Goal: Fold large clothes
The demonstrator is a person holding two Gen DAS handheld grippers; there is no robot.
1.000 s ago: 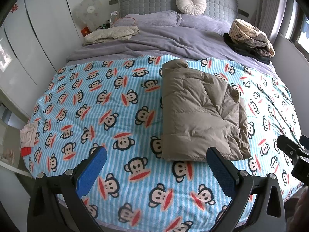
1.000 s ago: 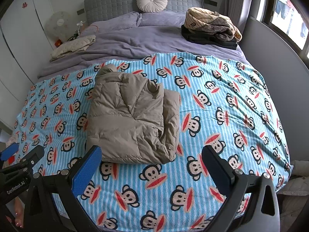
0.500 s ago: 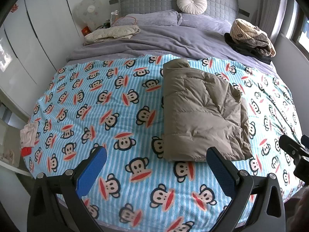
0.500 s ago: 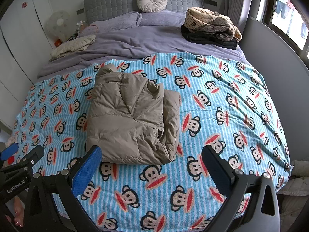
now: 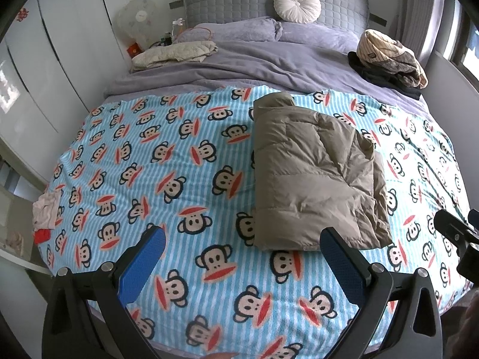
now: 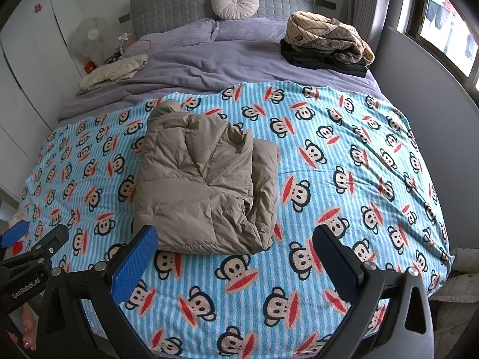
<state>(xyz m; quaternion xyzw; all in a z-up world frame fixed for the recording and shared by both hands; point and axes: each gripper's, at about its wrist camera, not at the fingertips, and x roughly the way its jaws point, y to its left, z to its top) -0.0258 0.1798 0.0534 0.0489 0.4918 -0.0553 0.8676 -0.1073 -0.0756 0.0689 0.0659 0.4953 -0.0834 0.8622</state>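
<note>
Jacket [image 5: 314, 176], tan and puffy, lies folded on the monkey blanket [image 5: 179, 179]; both grippers, left [image 5: 242, 257] and right [image 6: 235, 257], hover at 6 o'clock, fingers wide apart, empty.

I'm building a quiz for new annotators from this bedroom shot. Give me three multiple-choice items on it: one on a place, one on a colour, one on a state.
1. Where does the folded jacket lie?
A. on the monkey-print blanket
B. on the grey pillows
C. on the floor

2. What colour is the jacket?
A. red
B. khaki
C. black

3. How do the left gripper and right gripper stand?
A. both shut on the jacket
B. one open, one shut
C. both open and holding nothing

Answers:
1 A, the jacket rests on the blue striped blanket, short of the purple duvet.
2 B, its quilted fabric is brownish tan.
3 C, each pair of blue pads is spread wide, above the blanket, with nothing between.
</note>
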